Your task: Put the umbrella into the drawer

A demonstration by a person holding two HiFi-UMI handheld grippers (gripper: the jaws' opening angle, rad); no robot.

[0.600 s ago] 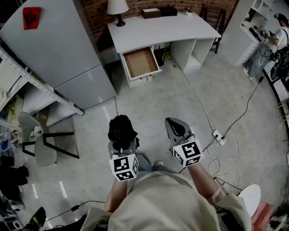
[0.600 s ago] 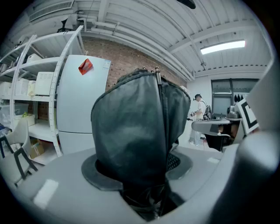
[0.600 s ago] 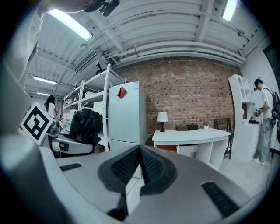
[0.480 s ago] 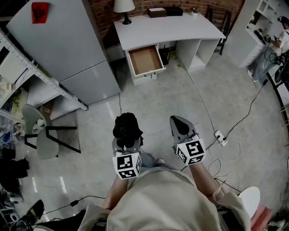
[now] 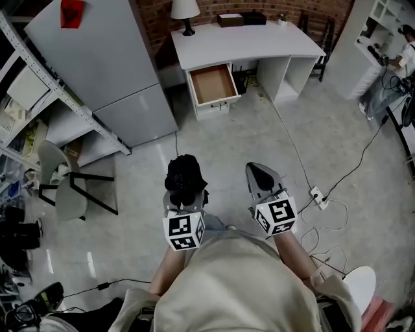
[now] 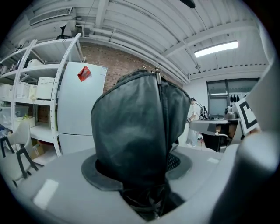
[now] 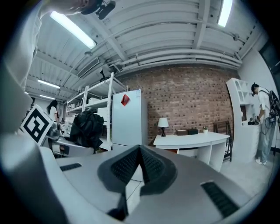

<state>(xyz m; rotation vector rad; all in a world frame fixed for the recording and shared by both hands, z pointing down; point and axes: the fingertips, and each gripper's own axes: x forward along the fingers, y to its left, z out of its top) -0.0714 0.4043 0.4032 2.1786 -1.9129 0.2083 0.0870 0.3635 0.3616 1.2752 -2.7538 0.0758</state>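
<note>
My left gripper (image 5: pixel 185 194) is shut on a folded black umbrella (image 5: pixel 185 178), which stands up between the jaws and fills the middle of the left gripper view as a dark bundle, the umbrella (image 6: pixel 138 131). My right gripper (image 5: pixel 262 178) is shut and empty; its pads meet in the right gripper view (image 7: pixel 141 165). Far ahead, the white desk (image 5: pixel 249 42) has its drawer (image 5: pixel 213 84) pulled out, brown inside and empty. Both grippers are held at waist height, well short of the desk.
A grey fridge (image 5: pixel 104 71) stands left of the desk, with metal shelving (image 5: pixel 32 110) and a chair (image 5: pixel 65 191) further left. A cable and power strip (image 5: pixel 318 196) lie on the floor at right. A lamp (image 5: pixel 186 11) stands on the desk. A person (image 5: pixel 395 65) stands far right.
The desk, drawer and fridge have shifted slightly right and down in the head view as I move forward. Both grippers keep their hold and pose.
</note>
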